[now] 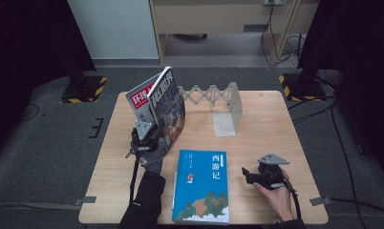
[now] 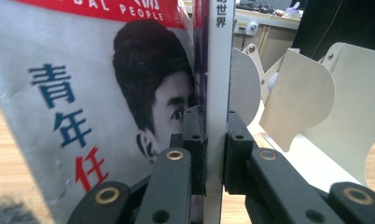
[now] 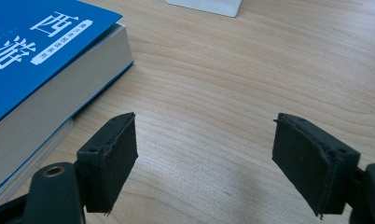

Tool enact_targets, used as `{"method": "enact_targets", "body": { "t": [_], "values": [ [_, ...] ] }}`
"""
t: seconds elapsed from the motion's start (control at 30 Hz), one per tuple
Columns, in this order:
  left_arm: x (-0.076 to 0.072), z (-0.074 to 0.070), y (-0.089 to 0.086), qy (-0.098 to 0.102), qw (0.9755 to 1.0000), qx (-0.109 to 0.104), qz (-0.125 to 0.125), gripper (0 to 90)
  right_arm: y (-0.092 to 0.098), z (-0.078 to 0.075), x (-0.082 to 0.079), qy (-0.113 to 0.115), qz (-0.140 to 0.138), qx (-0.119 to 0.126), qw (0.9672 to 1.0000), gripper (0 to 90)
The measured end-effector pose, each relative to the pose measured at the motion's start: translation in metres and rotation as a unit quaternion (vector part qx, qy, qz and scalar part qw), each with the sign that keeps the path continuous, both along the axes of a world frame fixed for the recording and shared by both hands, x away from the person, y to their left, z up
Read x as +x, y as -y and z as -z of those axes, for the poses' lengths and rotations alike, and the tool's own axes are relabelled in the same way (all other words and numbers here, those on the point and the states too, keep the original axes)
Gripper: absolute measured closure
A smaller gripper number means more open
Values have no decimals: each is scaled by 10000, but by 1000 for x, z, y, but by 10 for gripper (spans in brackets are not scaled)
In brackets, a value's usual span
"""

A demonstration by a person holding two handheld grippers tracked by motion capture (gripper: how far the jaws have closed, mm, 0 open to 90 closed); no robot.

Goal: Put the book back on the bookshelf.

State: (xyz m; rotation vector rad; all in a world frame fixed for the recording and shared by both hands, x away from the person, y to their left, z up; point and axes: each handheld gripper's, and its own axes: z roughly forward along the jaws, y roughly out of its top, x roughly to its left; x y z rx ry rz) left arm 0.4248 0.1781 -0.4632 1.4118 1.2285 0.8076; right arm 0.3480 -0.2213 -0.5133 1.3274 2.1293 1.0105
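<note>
Two magazines stand upright at the table's left. One has a dark cover and a white spine point(image 1: 167, 106) point(image 2: 219, 70); the other has a pale cover with a red band point(image 1: 140, 98) point(image 2: 73, 93) and leans against it. My left gripper point(image 1: 152, 133) point(image 2: 216, 149) is shut on the lower spine edge of the dark magazine, one pad on each side. A thick blue book point(image 1: 202, 186) point(image 3: 41, 51) lies flat near the front edge. My right gripper point(image 1: 246, 172) point(image 3: 204, 154) rests on the table to the right of that book, open, with bare wood between its pads.
A white expanding book rack point(image 1: 221, 102) point(image 2: 311, 107) stands at the back middle of the wooden table point(image 1: 266, 129), just right of the magazines. Its plates are close beside the held spine. A thinner book edge shows under the blue book point(image 3: 31, 163).
</note>
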Motion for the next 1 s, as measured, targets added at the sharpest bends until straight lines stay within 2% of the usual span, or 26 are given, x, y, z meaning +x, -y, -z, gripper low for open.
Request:
{"method": "enact_targets", "body": {
  "t": [0.2, 0.33, 0.47, 0.7, 0.9, 1.0],
  "values": [
    [1, 1, -5, -46, 9999, 105, -5, 809, 1, 0, 0, -11, -7, 9, 10000, 223],
    [3, 1, -12, -179, 9998, 103, -4, 800, 1, 0, 0, -11, -7, 6, 10000, 223],
    [6, 3, -19, -392, 9992, 98, -67, 782, 0, 0, 0, -27, -10, -4, 10000, 223],
    [6, 7, -22, -506, 9985, 173, -86, 760, -1, 0, 0, -19, -29, -19, 10000, 222],
    [10, 2, -24, -662, 9975, 242, -56, 757, -1, 0, 0, -11, -58, -36, 10000, 222],
    [13, -1, -24, -680, 9973, 267, -65, 758, -2, 0, 0, -20, -64, -38, 10000, 222]
  ]
}}
